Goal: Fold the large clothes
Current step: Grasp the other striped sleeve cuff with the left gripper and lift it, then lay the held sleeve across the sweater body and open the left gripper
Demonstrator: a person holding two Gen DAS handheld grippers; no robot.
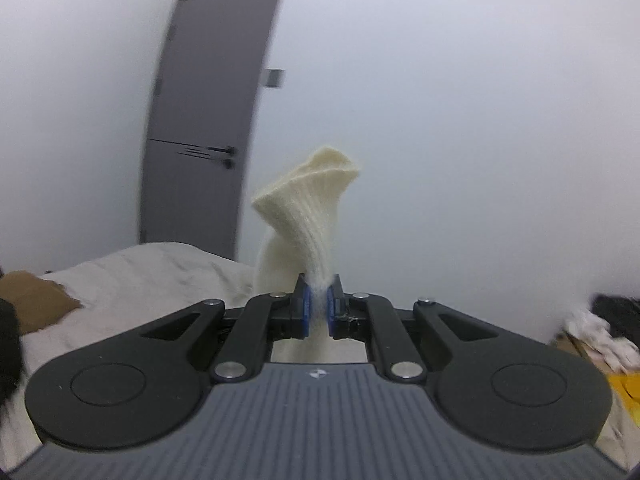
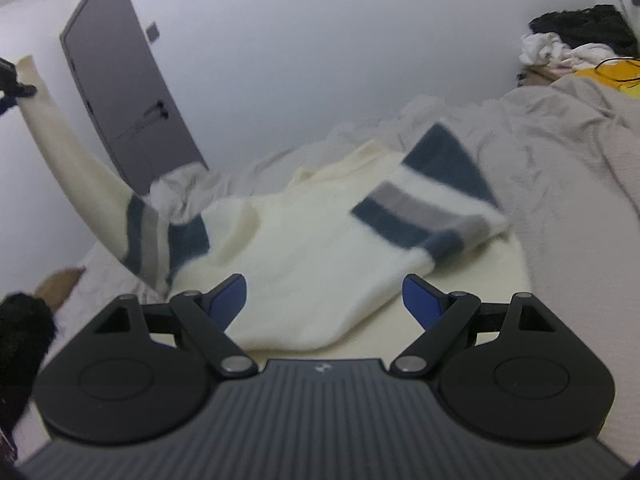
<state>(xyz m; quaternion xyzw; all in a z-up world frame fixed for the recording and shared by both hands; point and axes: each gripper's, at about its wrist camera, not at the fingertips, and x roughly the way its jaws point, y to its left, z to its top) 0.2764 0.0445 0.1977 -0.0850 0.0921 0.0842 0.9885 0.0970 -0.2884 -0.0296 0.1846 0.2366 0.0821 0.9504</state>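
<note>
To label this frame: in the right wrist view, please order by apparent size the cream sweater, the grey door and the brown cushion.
1. cream sweater
2. grey door, farther away, so only apparent size
3. brown cushion, partly hidden

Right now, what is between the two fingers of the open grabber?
In the right wrist view, the right gripper is open, and part of the cream sweater lies on the bed between its fingers.

grey door (image 1: 208,120) shut in a plain white wall (image 1: 440,100), rumpled beige bed sheet (image 2: 560,152), a brown cushion (image 1: 36,300) on the bed, plus a messy pile of black and white clothes (image 2: 576,36) in the far corner.
</note>
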